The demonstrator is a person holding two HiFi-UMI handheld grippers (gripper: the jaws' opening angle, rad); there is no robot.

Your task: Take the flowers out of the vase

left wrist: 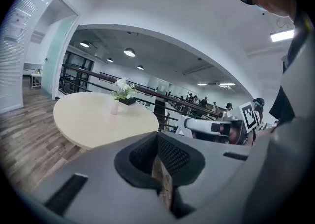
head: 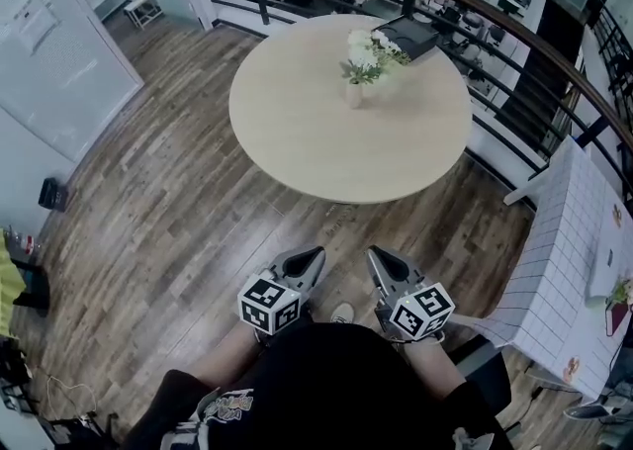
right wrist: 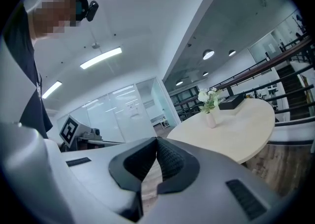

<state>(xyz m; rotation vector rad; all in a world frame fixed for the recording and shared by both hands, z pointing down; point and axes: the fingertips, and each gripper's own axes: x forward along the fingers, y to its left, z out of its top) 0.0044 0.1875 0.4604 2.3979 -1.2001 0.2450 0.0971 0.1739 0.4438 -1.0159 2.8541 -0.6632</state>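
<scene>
Both closed and empty, left gripper (head: pixel 309 262) and right gripper (head: pixel 381 262) near the body; white-and-green flowers (head: pixel 368 50) stand upright in small pale pink vase (head: pixel 354 95), far side of round beige table (head: pixel 297 136), straight ahead, marginally nearer the right

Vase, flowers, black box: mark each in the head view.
vase (head: pixel 354 94), head view, middle of its body.
flowers (head: pixel 364 48), head view, on the white blooms.
black box (head: pixel 412 38), head view, its top face.
</scene>
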